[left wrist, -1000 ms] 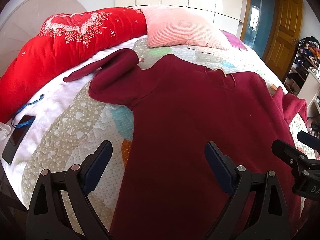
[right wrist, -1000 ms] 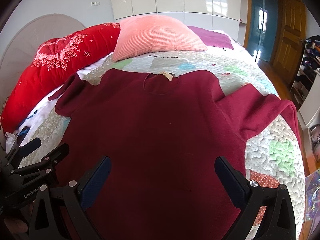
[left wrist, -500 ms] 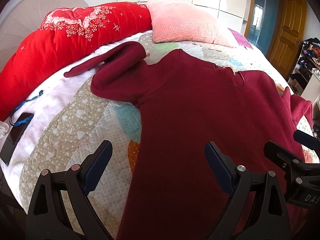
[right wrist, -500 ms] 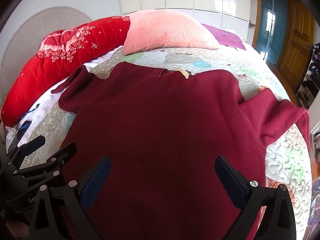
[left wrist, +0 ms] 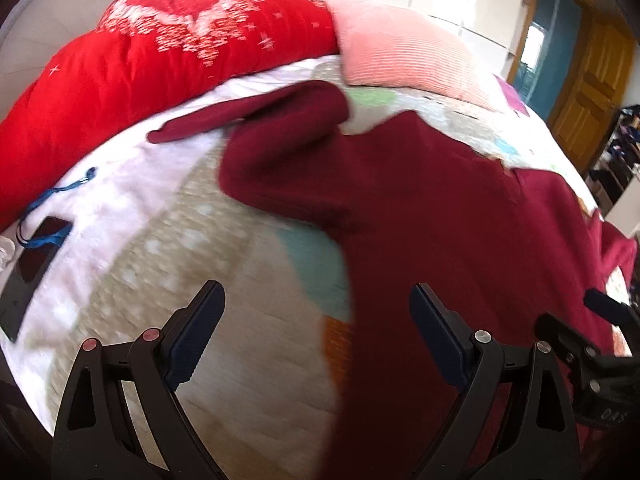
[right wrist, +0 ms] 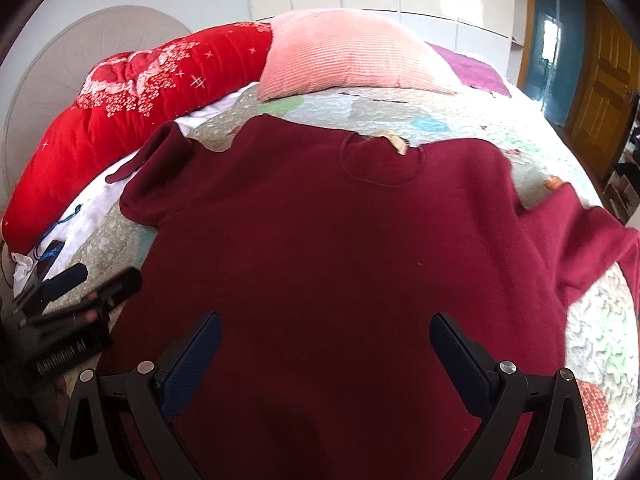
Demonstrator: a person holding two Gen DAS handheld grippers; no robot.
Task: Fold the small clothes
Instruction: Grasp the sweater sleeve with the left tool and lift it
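A dark red long-sleeved sweater [right wrist: 340, 264] lies flat on the quilted bed, collar away from me, with a tan label at the neck [right wrist: 396, 142]. Its left sleeve [left wrist: 280, 120] is bent back toward the red duvet; its right sleeve [right wrist: 592, 232] hangs toward the bed's right edge. My left gripper [left wrist: 316, 320] is open and empty over the sweater's left side edge and the quilt. My right gripper [right wrist: 326, 344] is open and empty above the sweater's lower body. Each gripper shows in the other's view: the left one [right wrist: 80, 288], the right one [left wrist: 592, 320].
A red duvet [left wrist: 140, 72] and a pink pillow [right wrist: 352, 56] lie at the head of the bed. A black phone with a blue cord [left wrist: 32, 264] rests on the white sheet at the left. A wooden door [right wrist: 600, 80] and shelves stand to the right.
Both grippers moved forward along the sweater toward the head of the bed, and the left one swung leftward toward the left sleeve. Both stayed open; the sweater has not moved.
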